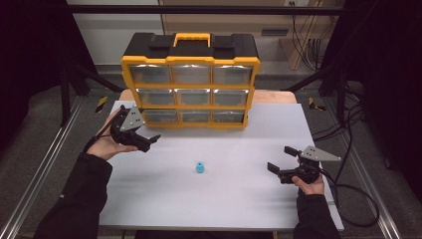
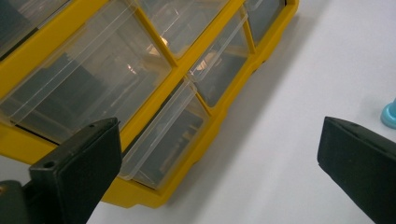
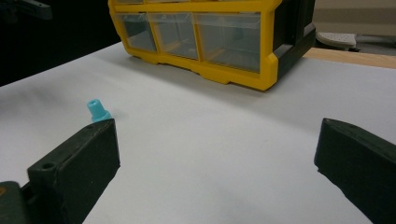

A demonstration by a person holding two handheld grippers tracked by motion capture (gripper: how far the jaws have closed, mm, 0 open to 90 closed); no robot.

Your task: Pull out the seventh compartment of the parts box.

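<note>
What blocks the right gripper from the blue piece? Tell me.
Nothing visible does. The blue piece stands alone on the white table, with bare surface between it and the open right gripper. The drawer cabinet sits farther back.

I look for any writing and I find none that I can read. The yellow and black drawer cabinet (image 1: 190,79) carries no brand or number that I can make out on its frame or handle (its clear drawer fronts (image 2: 88,79) have no labels on them). The grey plates on the grippers are plain too. The yellow and black striped marks (image 1: 101,103) on the floor are only a pattern, without letters.
</note>
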